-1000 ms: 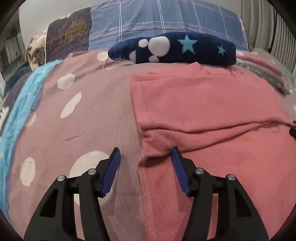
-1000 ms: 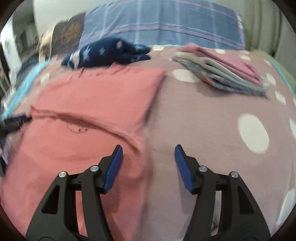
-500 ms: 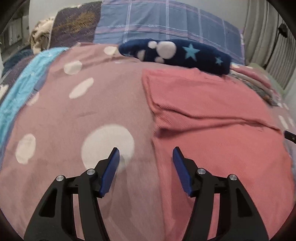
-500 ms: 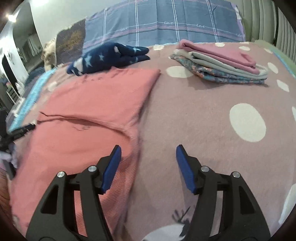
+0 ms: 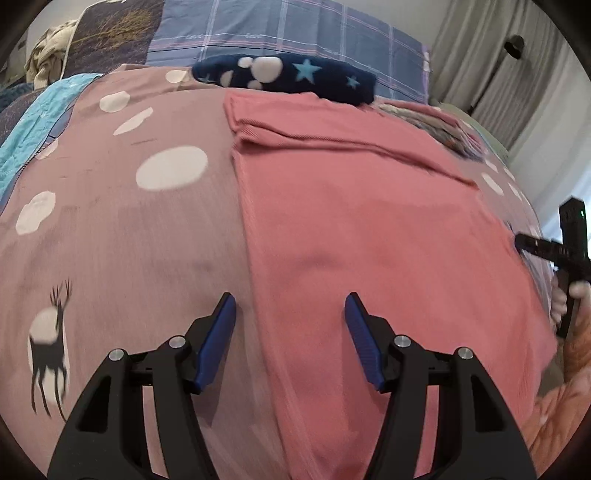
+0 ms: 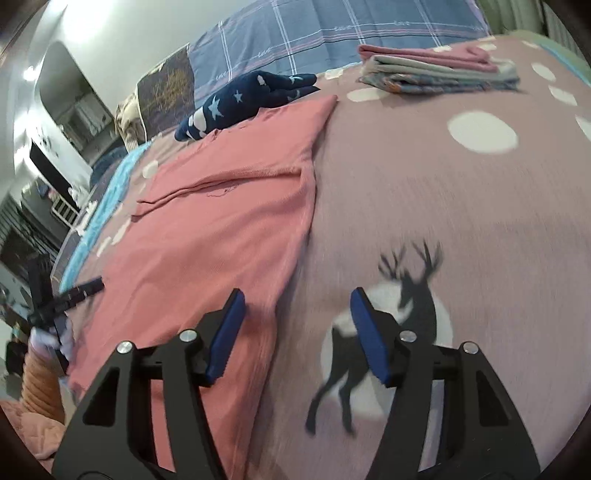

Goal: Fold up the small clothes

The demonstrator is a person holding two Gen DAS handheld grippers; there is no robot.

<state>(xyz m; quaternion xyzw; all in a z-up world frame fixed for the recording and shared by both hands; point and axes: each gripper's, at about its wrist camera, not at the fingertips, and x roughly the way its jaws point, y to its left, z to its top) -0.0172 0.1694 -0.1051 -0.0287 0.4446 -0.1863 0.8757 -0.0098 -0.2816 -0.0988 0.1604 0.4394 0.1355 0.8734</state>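
A coral-pink knit garment lies flat on the bed with its far part folded over itself; it also shows in the right wrist view. My left gripper is open and empty, straddling the garment's left edge near its near end. My right gripper is open and empty, straddling the garment's right edge. The right gripper also shows at the right of the left wrist view, and the left gripper at the left of the right wrist view.
The mauve bedspread has white dots and a deer print. A navy star-patterned garment lies beyond the pink one. A stack of folded clothes sits at the far right. A plaid pillow lies at the head.
Both grippers have drawn back toward the near end of the pink garment, staying open. The garment has not moved.
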